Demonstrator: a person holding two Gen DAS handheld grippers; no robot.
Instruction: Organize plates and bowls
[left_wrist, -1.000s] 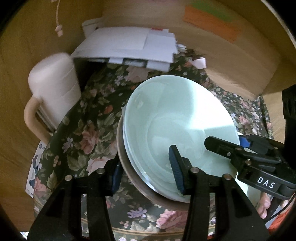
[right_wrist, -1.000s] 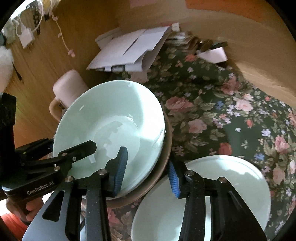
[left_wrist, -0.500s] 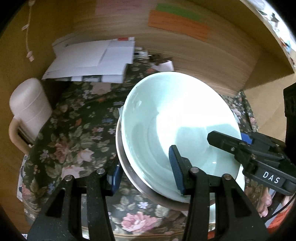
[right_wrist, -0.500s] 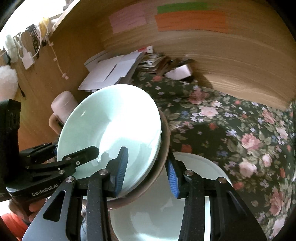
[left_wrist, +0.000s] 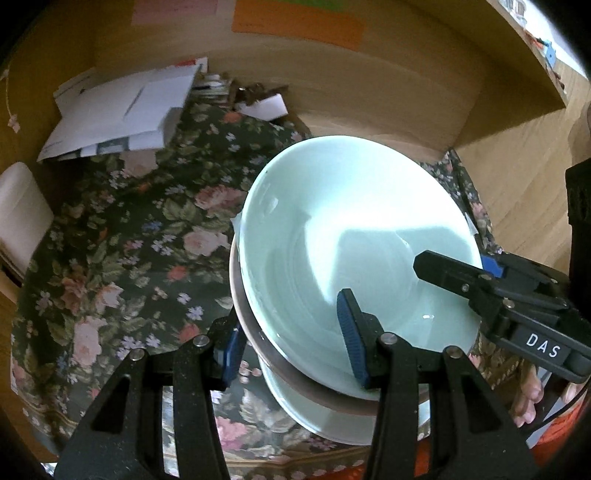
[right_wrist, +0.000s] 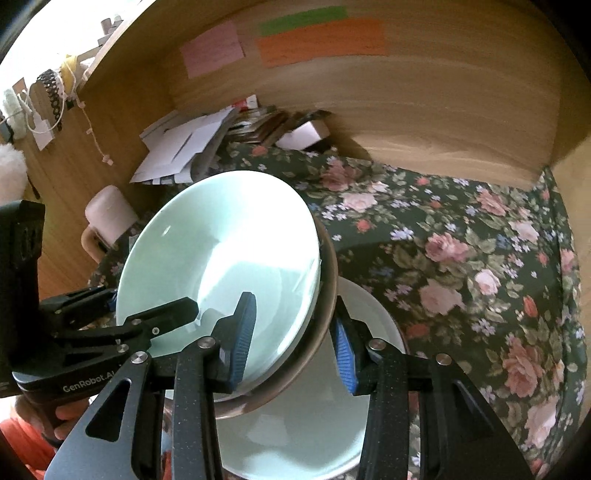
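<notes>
A stack of pale green bowls nested in a brown-rimmed bowl is held in the air, tilted. My left gripper is shut on the stack's near-left rim. My right gripper is shut on the stack's right rim, over the brown rim. A pale plate lies on the floral cloth below the stack; its edge shows in the left wrist view. Each gripper shows in the other's view.
A floral cloth covers the shelf floor inside a wooden cubby. Loose white papers and small clutter sit at the back left. A cream mug stands at the left. Coloured sticky notes hang on the back wall.
Both grippers have lifted the bowl stack higher and moved it right, over the pale plate. The mug and papers have slid away to the left in both views.
</notes>
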